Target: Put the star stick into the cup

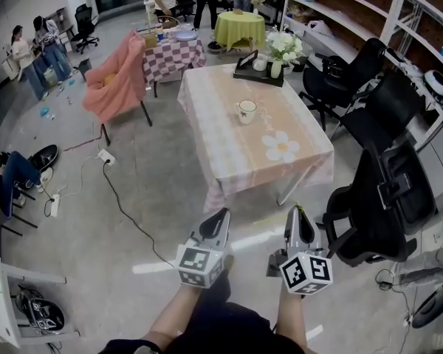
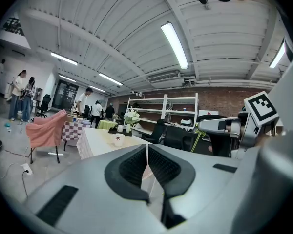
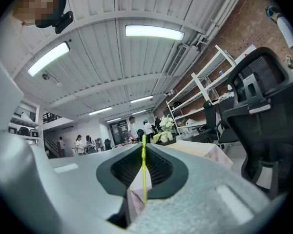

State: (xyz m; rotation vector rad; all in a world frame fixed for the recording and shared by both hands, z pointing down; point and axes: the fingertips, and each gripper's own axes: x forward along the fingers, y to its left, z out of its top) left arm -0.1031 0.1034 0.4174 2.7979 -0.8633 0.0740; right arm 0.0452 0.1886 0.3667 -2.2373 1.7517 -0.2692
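Yellow-green and thin, the star stick [image 3: 144, 179] is clamped between the closed jaws of the right hand-held gripper [image 3: 143, 149]. In the right gripper view its long axis runs vertically along the seam between the two jaw pads, from the lower centre of the frame up to the jaw tips. Its upper end projects just past the tips and points forward, along the jaws. The star end cannot be made out.

In the head view the right hand-held gripper [image 1: 298, 214] sits at lower centre-right, over the floor. The left hand-held gripper [image 1: 223, 215] sits just beside it, at lower centre. The left gripper view shows the jaws of the left hand-held gripper [image 2: 147, 148] pressed together with nothing between them.

Both tools point toward the upper part of the frame, where the bench [image 1: 229, 161] stands under a pale pink cloth. The cup [image 1: 246, 110] stands upright near the middle of the bench, well apart from both tools. A black tray [image 1: 255, 76] with white flowers lies at the far end of the bench. Black office chairs [image 1: 387, 190] fill the right edge of the frame.
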